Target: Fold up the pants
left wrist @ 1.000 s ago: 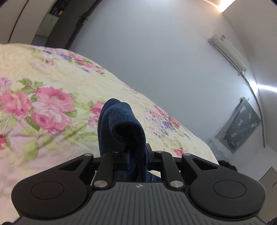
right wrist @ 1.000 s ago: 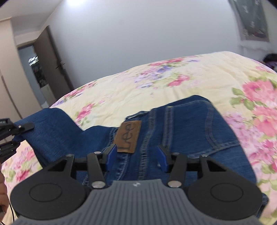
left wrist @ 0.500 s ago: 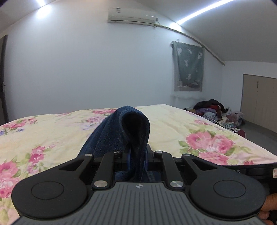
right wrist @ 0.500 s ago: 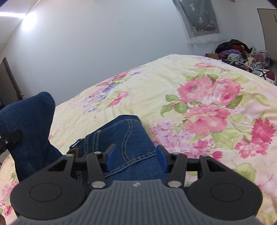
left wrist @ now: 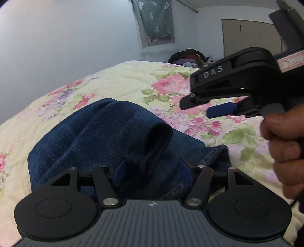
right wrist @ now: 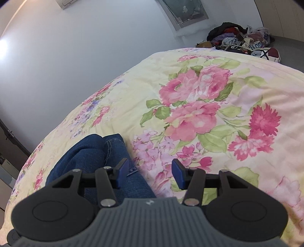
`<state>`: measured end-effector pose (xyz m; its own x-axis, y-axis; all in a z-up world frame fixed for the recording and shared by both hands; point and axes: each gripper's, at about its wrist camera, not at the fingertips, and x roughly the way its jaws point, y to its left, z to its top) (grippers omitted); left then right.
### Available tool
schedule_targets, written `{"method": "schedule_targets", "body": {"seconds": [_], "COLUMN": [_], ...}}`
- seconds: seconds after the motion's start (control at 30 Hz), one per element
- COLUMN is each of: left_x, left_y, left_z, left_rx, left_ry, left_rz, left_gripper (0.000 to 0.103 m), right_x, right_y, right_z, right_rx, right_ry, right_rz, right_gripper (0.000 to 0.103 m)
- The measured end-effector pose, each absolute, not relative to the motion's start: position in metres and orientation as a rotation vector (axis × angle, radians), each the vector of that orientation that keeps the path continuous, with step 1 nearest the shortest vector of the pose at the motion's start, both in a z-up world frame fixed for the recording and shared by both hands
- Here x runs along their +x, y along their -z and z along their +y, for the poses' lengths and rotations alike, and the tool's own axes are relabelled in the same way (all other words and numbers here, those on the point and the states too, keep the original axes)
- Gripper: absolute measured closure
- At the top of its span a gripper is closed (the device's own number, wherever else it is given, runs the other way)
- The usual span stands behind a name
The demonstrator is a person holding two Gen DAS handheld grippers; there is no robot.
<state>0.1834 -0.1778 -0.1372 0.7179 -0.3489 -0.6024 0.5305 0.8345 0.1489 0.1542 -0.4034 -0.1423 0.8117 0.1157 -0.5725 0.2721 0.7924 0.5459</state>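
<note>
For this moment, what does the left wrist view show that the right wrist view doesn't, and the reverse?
Only the left wrist view: the right tongs from the side, the hand holding them, and the left tongs opening around a raised fold of the jeans. Only the right wrist view: an air conditioner and nothing between the open right tongs. Both: jeans, floral bedspread, clothes pile.
</note>
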Motion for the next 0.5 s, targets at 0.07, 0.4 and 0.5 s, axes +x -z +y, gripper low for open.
{"method": "schedule_targets", "body": {"seconds": [0.07, 0.4, 0.5], "left_x": [0.167, 0.175, 0.175], "left_y": [0.134, 0.121, 0.113], "left_z": [-0.165, -0.031, -0.008], "left_rx": [0.327, -0.291, -0.446], "left_ry": [0.517, 0.456, 0.453], "left_rz": [0.574, 0.684, 0.658], "left_gripper": [0.029, 0.042, 0.041], "right_x": [0.155, 0.169, 0.174], "right_y": [0.142, 0.136, 0.137], "right_z": [-0.403, -0.368, -0.352], "right_rx": [0.685, 0.813, 0.687], "right_ry": [0.067, -0.307, -0.283], "right_rz": [0.626, 0.622, 0.701], "right_gripper": [0.055, 0.056, 0.081]}}
